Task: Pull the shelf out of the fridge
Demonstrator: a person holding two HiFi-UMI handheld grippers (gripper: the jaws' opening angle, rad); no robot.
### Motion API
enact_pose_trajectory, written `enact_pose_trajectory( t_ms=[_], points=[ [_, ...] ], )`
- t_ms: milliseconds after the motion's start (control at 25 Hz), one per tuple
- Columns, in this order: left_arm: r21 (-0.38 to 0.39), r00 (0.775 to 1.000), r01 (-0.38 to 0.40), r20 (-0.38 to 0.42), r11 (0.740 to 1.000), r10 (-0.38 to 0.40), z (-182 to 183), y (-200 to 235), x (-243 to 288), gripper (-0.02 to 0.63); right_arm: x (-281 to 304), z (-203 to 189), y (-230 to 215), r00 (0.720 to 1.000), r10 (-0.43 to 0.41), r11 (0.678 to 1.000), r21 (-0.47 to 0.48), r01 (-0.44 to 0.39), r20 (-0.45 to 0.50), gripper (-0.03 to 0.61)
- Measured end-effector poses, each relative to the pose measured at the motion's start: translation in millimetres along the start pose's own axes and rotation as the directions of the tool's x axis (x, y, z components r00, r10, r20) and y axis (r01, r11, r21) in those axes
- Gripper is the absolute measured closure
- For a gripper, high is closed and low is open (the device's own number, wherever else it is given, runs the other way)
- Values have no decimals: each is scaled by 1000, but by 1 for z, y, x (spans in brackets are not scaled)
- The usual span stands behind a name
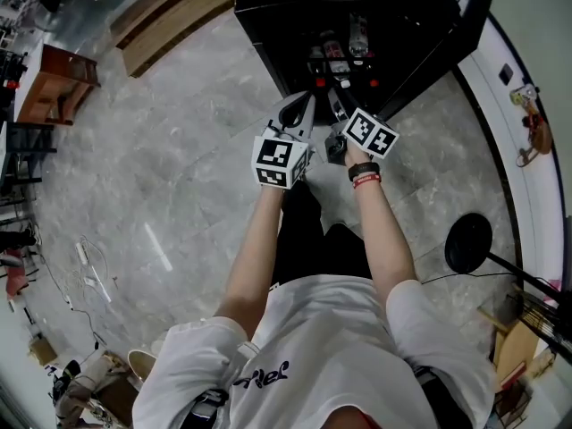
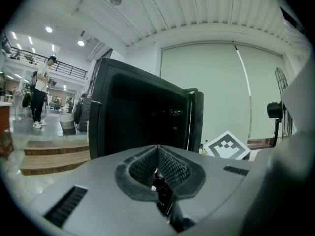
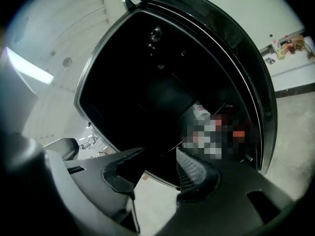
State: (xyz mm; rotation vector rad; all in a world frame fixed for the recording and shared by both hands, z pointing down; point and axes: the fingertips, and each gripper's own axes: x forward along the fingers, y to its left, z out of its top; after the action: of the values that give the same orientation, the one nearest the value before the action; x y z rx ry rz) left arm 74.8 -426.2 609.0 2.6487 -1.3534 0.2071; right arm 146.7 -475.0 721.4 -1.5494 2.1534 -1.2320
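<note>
The black fridge (image 1: 357, 7) stands on the floor ahead of me with its door (image 1: 447, 38) swung open to the right. In the right gripper view its inside is dark, and a wire shelf (image 3: 189, 140) low down carries a can and bottles (image 3: 201, 112). My right gripper (image 3: 157, 168) is open just in front of the fridge's lower edge, nothing between its pads. In the head view it (image 1: 338, 92) points into the opening. My left gripper (image 2: 158, 156) is shut and empty, beside the fridge's (image 2: 142, 117) left side, and it shows (image 1: 299, 107) left of the right one.
A wooden step (image 1: 170, 12) runs along the floor left of the fridge, with a wooden table (image 1: 54, 79) farther left. A black round fan base (image 1: 467, 242) stands at my right near a white counter (image 1: 527, 132). Cables (image 1: 89, 266) lie at the lower left. A person (image 2: 42, 90) stands far off.
</note>
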Motion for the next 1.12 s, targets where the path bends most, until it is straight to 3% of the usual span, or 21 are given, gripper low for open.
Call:
enact_pose_trajectory(
  t_ms=[200, 600, 1120],
  points=[
    [4, 1000, 2, 12, 1000, -2, -2, 13, 14, 597, 23, -2, -12, 1000, 4, 1000, 28, -4, 5, 396],
    [1, 1000, 8, 2, 1000, -8, -20, 37, 40, 597, 78, -8, -30, 997, 67, 972, 221, -74, 38, 345],
    [-9, 1000, 4, -21, 1000, -5, -41, 58, 66, 597, 138, -8, -66, 991, 83, 898, 425, -118, 101, 347]
  ],
)
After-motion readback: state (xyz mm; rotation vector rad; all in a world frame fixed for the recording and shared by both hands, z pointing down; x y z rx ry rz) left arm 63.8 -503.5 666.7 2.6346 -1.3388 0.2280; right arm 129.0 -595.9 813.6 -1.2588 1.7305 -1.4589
